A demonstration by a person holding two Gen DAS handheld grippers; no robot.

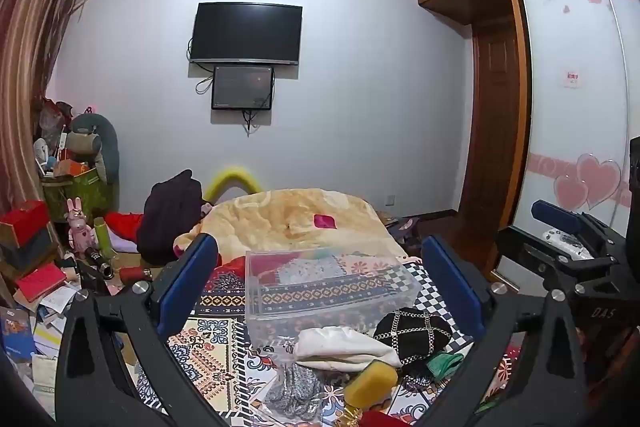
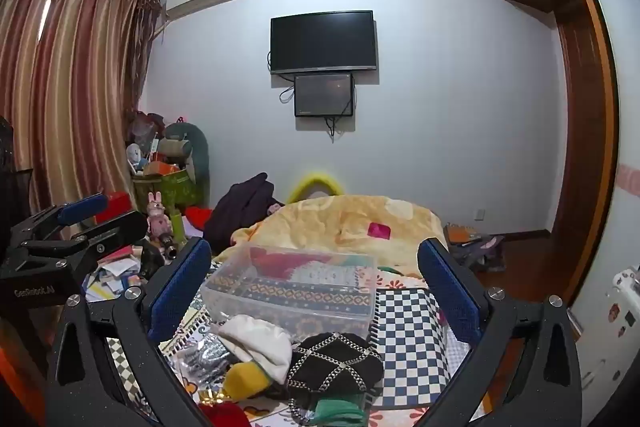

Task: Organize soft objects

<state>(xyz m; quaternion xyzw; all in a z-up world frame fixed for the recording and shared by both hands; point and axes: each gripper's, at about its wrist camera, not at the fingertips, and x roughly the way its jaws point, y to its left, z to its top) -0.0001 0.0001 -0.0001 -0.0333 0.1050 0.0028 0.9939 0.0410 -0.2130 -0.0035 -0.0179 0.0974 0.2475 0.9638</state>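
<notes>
A clear plastic box [image 1: 328, 287] [image 2: 292, 287] stands on the patterned bed cover. In front of it lies a pile of soft things: a white cloth [image 1: 344, 345] [image 2: 260, 341], a black hat with chain trim [image 1: 412, 333] [image 2: 336, 363], a yellow sponge [image 1: 370, 385] [image 2: 246, 381], a green cloth [image 1: 444, 363] [image 2: 340, 411] and a silvery bagged item [image 1: 294, 391] [image 2: 204, 355]. My left gripper [image 1: 320, 291] is open and empty above the pile. My right gripper [image 2: 316, 291] is open and empty, also above the pile.
A yellow blanket [image 1: 296, 215] [image 2: 348, 223] lies behind the box with a pink square [image 1: 325, 221] on it. A dark garment [image 1: 172, 215] sits at the bed's far left. Clutter of books and toys [image 1: 52, 267] fills the floor at left. A wardrobe [image 1: 576, 107] stands at right.
</notes>
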